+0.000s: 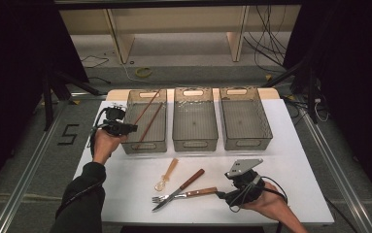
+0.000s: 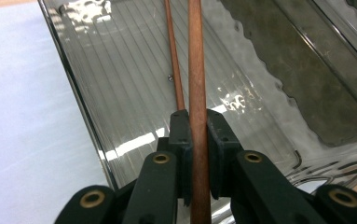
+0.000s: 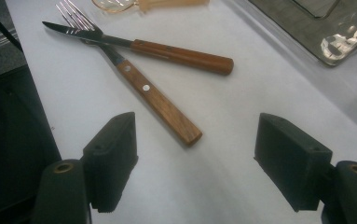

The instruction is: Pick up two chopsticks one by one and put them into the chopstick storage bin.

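Left tool clamped on a chopstick over the left bin; right tool spread apart.

The left gripper view shows the pads pinching the chopstick, its long axis running away into the bin beside a second chopstick. The high view shows three bins in a row on the white bench, with dark floor and cables behind. Nearer than the bins, the right gripper view shows a fork and knife crossed.

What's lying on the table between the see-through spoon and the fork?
In the high view, the wooden-handled knife lies between the clear amber plastic spoon and the wooden-handled metal fork, its blade crossing the fork.
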Motion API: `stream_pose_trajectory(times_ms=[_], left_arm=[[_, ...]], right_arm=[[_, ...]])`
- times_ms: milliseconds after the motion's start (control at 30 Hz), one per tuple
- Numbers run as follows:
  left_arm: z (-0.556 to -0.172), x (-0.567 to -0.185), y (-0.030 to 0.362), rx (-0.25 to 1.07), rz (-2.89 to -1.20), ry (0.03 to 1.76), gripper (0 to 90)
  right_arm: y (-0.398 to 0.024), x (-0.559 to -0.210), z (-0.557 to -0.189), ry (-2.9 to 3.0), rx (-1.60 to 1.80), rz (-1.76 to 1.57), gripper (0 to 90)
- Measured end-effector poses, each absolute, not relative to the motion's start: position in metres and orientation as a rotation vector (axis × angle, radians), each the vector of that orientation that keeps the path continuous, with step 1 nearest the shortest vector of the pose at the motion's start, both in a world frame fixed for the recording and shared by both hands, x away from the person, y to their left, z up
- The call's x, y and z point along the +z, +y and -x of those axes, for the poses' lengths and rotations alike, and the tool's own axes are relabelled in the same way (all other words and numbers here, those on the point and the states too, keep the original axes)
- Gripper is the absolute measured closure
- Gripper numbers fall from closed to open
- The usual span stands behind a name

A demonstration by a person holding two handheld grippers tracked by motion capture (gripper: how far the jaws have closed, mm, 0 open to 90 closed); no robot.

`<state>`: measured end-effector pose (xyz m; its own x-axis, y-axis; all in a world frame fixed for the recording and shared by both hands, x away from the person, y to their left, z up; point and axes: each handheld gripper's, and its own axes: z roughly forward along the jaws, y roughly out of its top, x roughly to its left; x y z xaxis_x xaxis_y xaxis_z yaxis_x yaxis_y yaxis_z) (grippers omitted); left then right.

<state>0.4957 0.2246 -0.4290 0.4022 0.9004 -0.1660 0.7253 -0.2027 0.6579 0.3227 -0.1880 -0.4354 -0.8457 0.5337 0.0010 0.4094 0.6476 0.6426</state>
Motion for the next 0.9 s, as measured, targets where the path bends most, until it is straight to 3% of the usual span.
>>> stream_pose_trajectory(times_ms=[133, 267, 900], left_arm=[[-0.498, -0.432, 0.225, 0.34, -1.986, 1.408, 80.5], [-0.498, -0.429, 0.224, 0.334, -1.961, 1.403, 61.1], [-0.441, -0.4, 0.199, 0.27, -1.926, 1.193, 29.9]], right_arm=[[-0.188, -0.435, -0.323, 2.683, 0.975, -0.77, 30.2], [-0.188, -0.435, -0.323, 2.681, 0.978, -0.773, 30.2], [-0.192, -0.433, -0.323, 2.652, 0.991, -0.795, 30.2]])
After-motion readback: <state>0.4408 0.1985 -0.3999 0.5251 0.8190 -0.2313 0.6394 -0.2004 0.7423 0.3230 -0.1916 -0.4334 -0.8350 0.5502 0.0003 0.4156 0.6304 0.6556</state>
